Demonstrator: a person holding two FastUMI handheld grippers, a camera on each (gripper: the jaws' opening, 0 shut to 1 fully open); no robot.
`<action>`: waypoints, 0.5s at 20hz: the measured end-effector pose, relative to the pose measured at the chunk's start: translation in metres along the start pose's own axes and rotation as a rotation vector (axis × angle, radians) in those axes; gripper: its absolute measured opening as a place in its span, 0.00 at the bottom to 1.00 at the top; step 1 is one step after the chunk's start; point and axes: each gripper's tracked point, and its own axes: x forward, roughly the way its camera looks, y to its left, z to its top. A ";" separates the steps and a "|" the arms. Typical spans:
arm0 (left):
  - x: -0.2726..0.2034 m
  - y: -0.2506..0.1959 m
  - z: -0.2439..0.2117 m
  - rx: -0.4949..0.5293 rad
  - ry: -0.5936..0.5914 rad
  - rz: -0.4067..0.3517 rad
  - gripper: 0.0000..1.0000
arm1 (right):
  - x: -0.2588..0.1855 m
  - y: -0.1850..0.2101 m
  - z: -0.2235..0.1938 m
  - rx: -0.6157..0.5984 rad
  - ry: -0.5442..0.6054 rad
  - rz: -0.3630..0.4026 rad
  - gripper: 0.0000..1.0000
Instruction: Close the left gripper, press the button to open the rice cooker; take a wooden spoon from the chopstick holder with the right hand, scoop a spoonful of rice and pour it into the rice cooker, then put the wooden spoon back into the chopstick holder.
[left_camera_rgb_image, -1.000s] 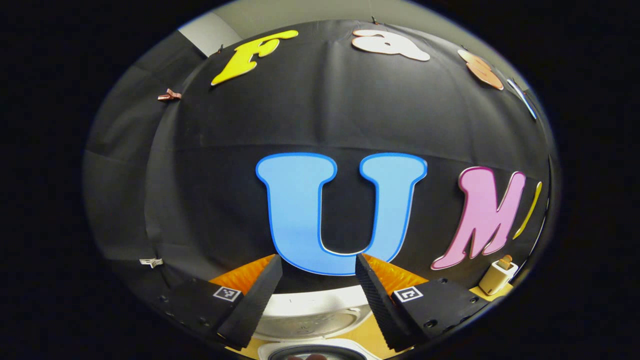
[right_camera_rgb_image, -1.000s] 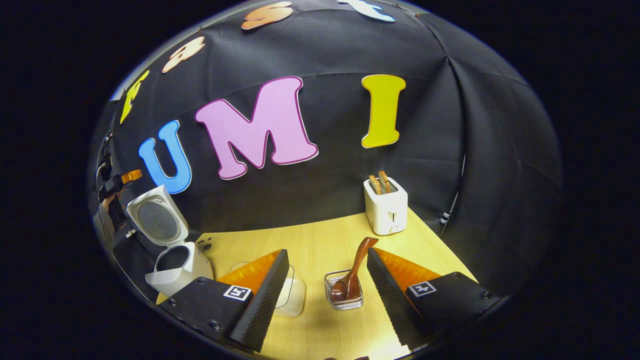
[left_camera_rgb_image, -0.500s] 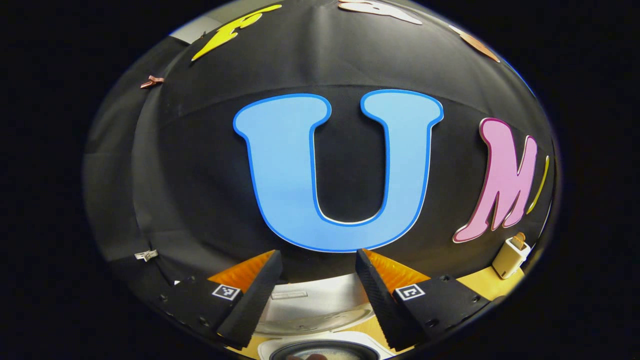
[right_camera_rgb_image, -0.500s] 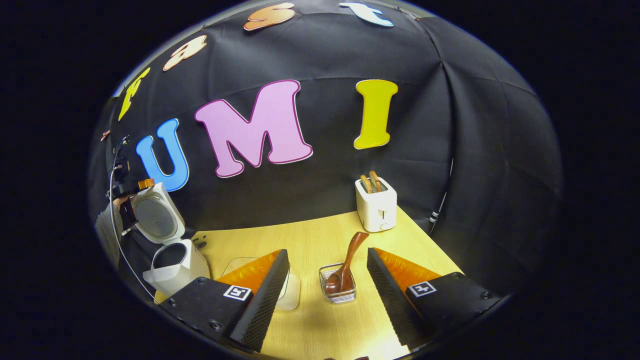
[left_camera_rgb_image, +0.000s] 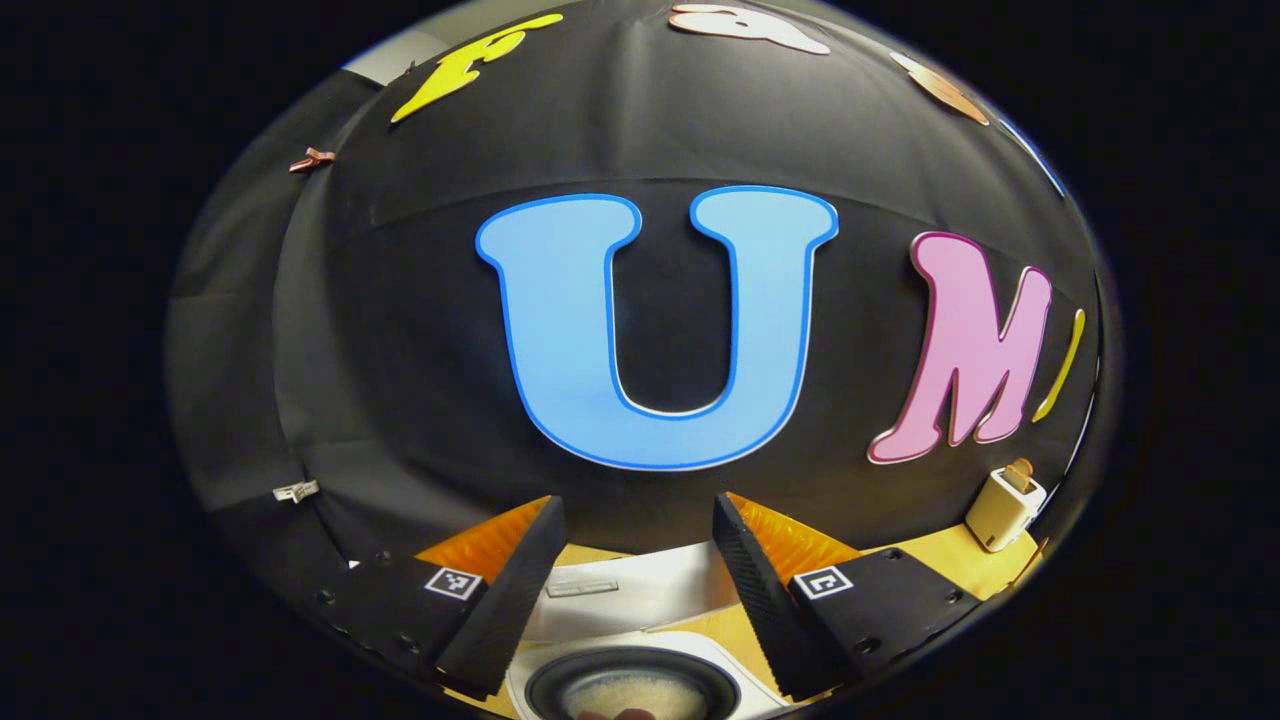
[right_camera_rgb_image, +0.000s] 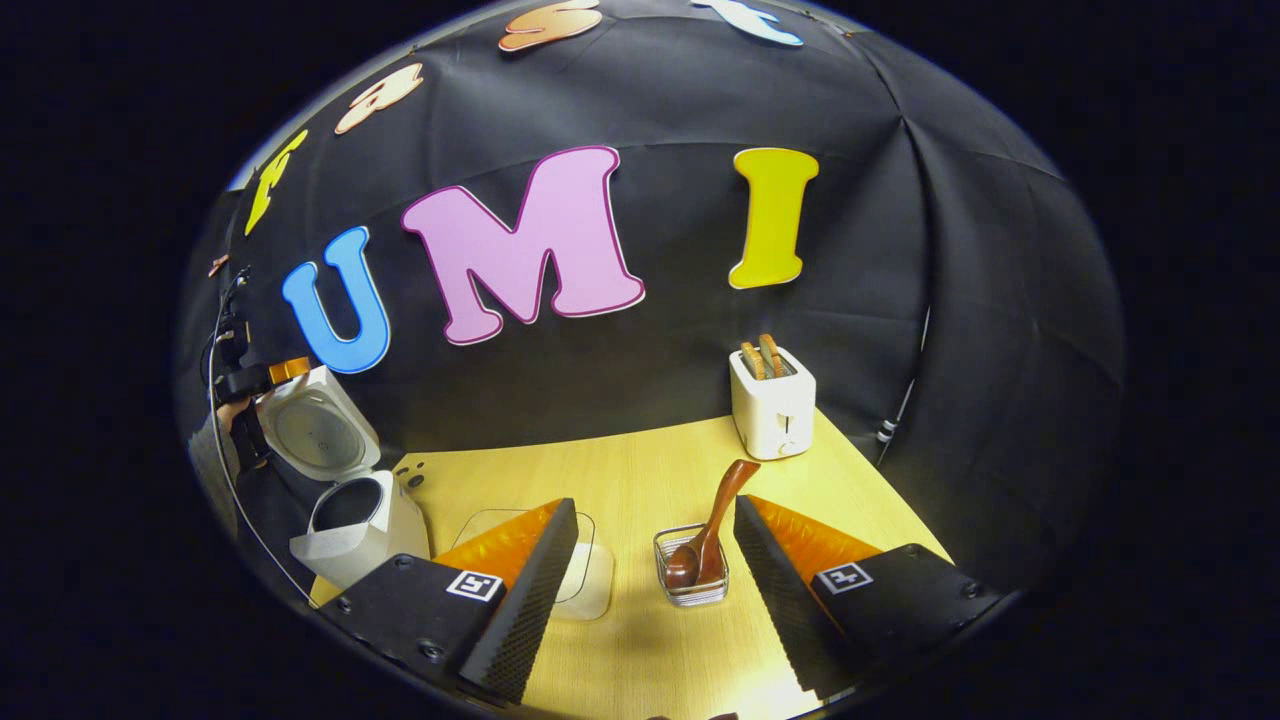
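Black cloth formed the booth's wall behind a pale wooden tabletop (right_camera_rgb_image: 640, 480), on which all the items were set.

Right gripper view: the right gripper (right_camera_rgb_image: 650, 555) was held above the near part of the table, its fingers spread wide and nothing gripped between them. Between the fingers, farther off, a small clear chopstick holder (right_camera_rgb_image: 692, 580) was seen standing on the table, with a wooden spoon (right_camera_rgb_image: 712, 530) resting in it, bowl down and handle leaning up to the right. To the left of the holder, a clear container with a white base (right_camera_rgb_image: 585, 580) was partly hidden by the left finger; whether it held rice could not be told. A white toaster (right_camera_rgb_image: 772, 410) with two slices in its slots was placed near the back wall. At the far left, a white rice cooker (right_camera_rgb_image: 355, 525) was shown with its lid (right_camera_rgb_image: 315, 435) raised and its dark inner pot exposed. The left gripper (right_camera_rgb_image: 262, 376) and the hand (right_camera_rgb_image: 232, 412) holding it were seen just beside the raised lid; whether contact was made could not be judged.

Left gripper view: the left gripper (left_camera_rgb_image: 638, 555) was pointed toward the wall, its fingers spread apart with nothing held. The open rice cooker (left_camera_rgb_image: 632, 685) lay directly below, its round inner pot visible at the bottom edge with a pale patch on its floor, and the upright lid (left_camera_rgb_image: 640, 590) was framed between the fingers. The toaster (left_camera_rgb_image: 1004, 505) appeared at the far right.
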 end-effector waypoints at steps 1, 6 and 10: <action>-0.009 -0.004 -0.006 -0.001 0.010 -0.001 0.98 | 0.002 -0.001 0.002 -0.008 -0.003 0.009 0.98; -0.060 -0.026 -0.054 -0.025 0.095 -0.011 0.98 | 0.006 -0.011 0.020 -0.026 -0.027 0.045 0.98; -0.091 -0.040 -0.103 -0.033 0.158 -0.022 0.97 | 0.008 -0.029 0.020 -0.025 -0.022 0.059 0.97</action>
